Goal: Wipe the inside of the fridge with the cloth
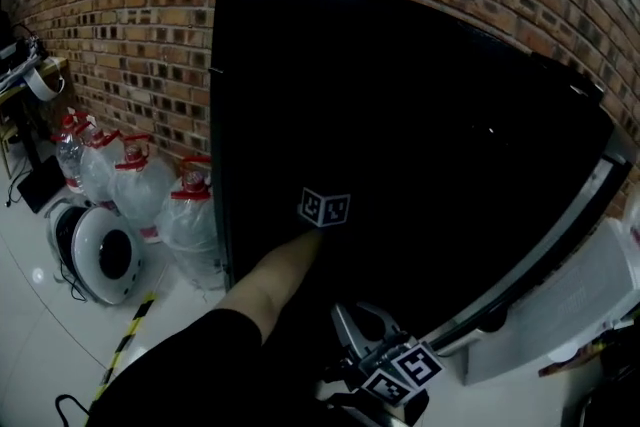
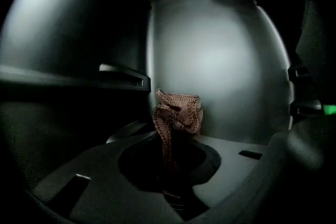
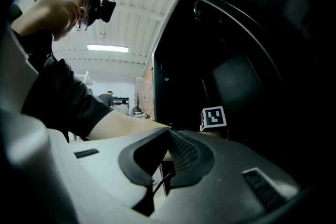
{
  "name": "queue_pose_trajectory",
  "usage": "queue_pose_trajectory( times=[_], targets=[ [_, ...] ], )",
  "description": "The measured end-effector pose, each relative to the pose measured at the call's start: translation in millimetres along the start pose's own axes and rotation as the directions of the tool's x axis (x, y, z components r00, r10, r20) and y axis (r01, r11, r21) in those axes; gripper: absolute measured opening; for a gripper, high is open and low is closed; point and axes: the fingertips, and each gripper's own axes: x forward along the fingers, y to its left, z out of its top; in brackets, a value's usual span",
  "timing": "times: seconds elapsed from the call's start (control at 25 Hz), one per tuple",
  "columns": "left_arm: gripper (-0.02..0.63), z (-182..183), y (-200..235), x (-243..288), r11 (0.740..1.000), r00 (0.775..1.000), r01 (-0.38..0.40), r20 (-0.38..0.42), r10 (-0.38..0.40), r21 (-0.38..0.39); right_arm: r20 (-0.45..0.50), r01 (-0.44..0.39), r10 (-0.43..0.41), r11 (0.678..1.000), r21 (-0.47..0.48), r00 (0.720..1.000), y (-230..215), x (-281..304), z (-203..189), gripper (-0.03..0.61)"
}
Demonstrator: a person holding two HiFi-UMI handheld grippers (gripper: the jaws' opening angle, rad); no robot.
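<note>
The cloth (image 2: 177,113), brownish and knitted, is bunched into a crumpled wad and stands up out of the left hand-held gripper (image 2: 169,150), whose jaws are clamped tight on its lower folds. Just beyond the wad is the pale back wall (image 2: 220,60) of the fridge interior; whether the cloth touches that wall cannot be told. To this gripper's left and above it a dark shelf rail (image 2: 123,73) juts from the side wall.

In the head view the black fridge (image 1: 400,135) stands in front of a brick wall (image 1: 120,35). The person's bare forearm (image 1: 275,280) reaches into its dark opening, and only the marker cube (image 1: 325,208) of the left hand-held gripper shows there. The fridge door (image 1: 585,300) hangs open to the right of that gripper.

The right hand-held gripper (image 3: 168,136) is low and outside the fridge, near the foot of the open door, with its jaws together at the tips and nothing between them. Its view looks up past the forearm to the cube.

Left of the fridge, well apart from both grippers, clear water jugs (image 1: 190,225) with red caps stand on the floor beside a round white appliance (image 1: 100,260)
</note>
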Motion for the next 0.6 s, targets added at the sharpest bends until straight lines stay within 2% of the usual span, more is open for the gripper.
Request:
queue_pose_trajectory(
  times=[0.08,0.16,0.36,0.48,0.6],
  targets=[
    [0.048,-1.1,4.1,-1.7,1.0,1.0,-0.011,-0.003,0.011,0.016,0.002,0.003,-0.003,1.0,0.006,1.0,2.4,-1.1,-1.5,0.005],
    [0.048,-3.2,6.1,-6.6,1.0,1.0,-0.001,0.003,0.001,-0.001,-0.003,0.011,-0.011,1.0,0.009,1.0,3.4,-5.5,-0.3,0.005],
    [0.049,7.5,-0.2,-24.0,0.988,0.991,0.125,0.056,-0.12,-0.094,0.023,0.025,-0.026,1.0,0.014,0.999,1.1,-12.3,12.6,0.005],
    [0.049,10.4,-9.2,-34.4,0.953,0.971,0.236,0.073,-0.226,-0.191,0.019,0.027,-0.027,1.0,-0.003,0.999,2.8,-12.5,16.9,0.005],
    [0.049,20.7,-14.0,-63.3,0.903,0.933,0.357,0.135,-0.333,-0.24,0.016,0.037,-0.036,0.999,-0.018,0.999,2.8,-15.0,19.9,0.005]
  ],
)
